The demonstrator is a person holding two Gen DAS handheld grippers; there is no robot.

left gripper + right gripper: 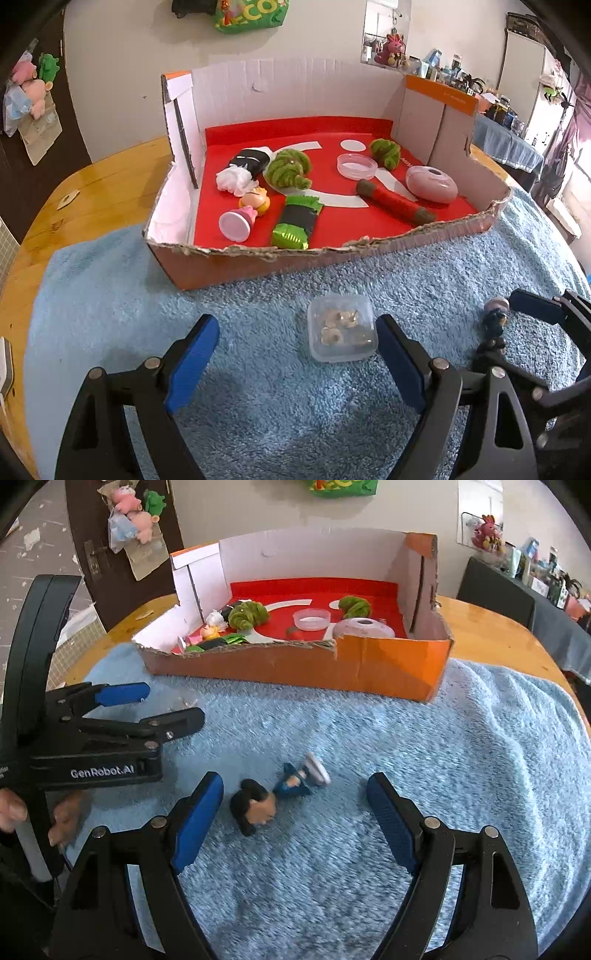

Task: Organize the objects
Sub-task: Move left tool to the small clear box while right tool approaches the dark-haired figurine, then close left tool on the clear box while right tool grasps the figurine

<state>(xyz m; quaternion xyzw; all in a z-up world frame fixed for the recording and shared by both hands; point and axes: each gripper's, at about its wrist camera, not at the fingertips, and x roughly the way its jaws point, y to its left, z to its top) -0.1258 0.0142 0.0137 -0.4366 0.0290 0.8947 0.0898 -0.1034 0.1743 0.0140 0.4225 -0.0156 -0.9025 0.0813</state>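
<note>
Low in the right wrist view, the right gripper (295, 812) stands wide and empty around a toy figure (275, 794) lying on the blue towel (443, 757). The left gripper (297, 354), equally wide, frames a small clear container (341, 328). Farther up, the cardboard box (258, 258) already holds most toys; these two seem left.

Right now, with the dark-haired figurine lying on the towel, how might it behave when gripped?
The figurine looks rigid and probably light. Its big round head may slip between the fingers. Lying on the plush towel, it likely won't roll.
</note>
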